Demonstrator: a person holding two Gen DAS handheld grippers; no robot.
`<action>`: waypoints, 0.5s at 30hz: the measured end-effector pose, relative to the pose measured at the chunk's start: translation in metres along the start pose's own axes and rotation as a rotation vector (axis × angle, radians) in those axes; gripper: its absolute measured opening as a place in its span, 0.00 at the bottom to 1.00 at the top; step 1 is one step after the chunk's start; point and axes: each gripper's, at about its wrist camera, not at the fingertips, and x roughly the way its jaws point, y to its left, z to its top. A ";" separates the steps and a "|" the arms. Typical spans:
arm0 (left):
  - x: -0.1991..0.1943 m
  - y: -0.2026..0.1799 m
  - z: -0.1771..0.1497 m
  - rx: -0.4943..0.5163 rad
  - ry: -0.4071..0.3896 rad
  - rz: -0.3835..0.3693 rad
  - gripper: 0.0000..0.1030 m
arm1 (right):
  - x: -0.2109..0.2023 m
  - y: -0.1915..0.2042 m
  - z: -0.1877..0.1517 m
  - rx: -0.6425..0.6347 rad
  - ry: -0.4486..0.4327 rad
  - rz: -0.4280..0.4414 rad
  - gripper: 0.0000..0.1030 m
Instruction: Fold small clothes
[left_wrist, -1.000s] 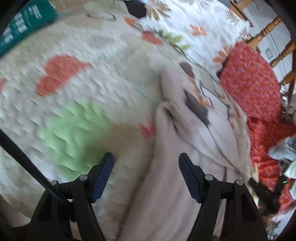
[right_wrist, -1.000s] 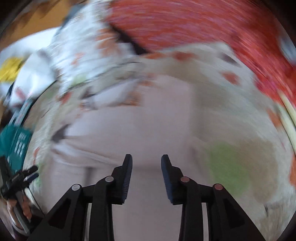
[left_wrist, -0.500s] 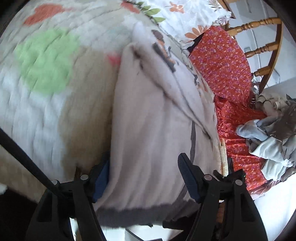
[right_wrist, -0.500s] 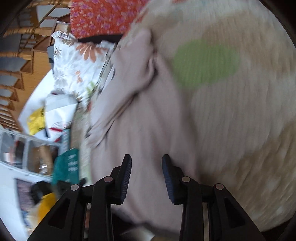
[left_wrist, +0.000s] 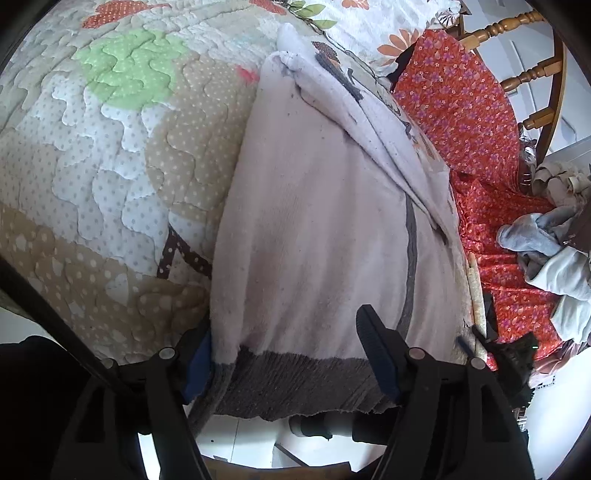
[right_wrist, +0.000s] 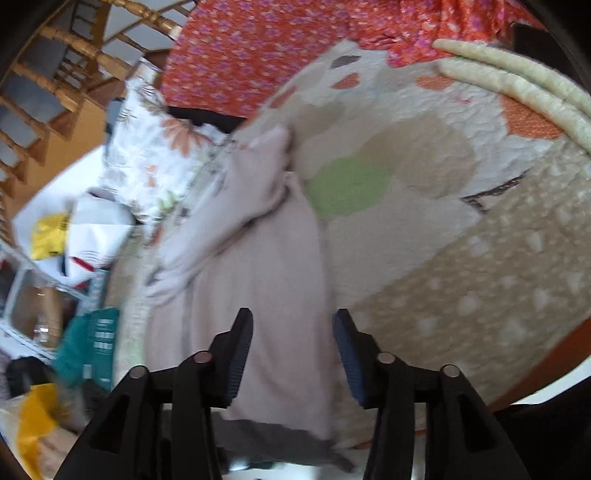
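I have the sweater (left_wrist: 325, 229) laid lengthwise on the quilt (left_wrist: 96, 155), its grey hem (left_wrist: 295, 380) hanging over the quilt's near edge so both corners are easy to reach. My left tongs (left_wrist: 291, 354) straddle the hem's left corner, jaws apart and opening; cloth lies between them but the pads do not press it. My right tongs (right_wrist: 291, 354) sit over the sweater's right edge, jaws opening too, gripping nothing. I judge I am lining up to take both hem corners for a fold toward the collar.

A sleeve (left_wrist: 369, 122) lies bunched along the sweater's far side and may spoil the fold. Beyond the sweater are a red cloth (left_wrist: 461, 96), a floral pillow (right_wrist: 147, 147), a chair (left_wrist: 535, 70) and a laundry pile (left_wrist: 554, 258), none in the way.
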 end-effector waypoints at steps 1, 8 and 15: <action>0.002 -0.001 0.000 -0.004 0.005 -0.005 0.70 | 0.011 -0.004 -0.005 0.030 0.050 0.012 0.50; 0.007 0.003 -0.007 -0.017 0.066 -0.049 0.36 | 0.040 0.005 -0.030 0.072 0.198 0.195 0.47; 0.015 0.015 -0.022 -0.096 0.087 -0.057 0.50 | 0.048 0.017 -0.051 0.030 0.243 0.147 0.41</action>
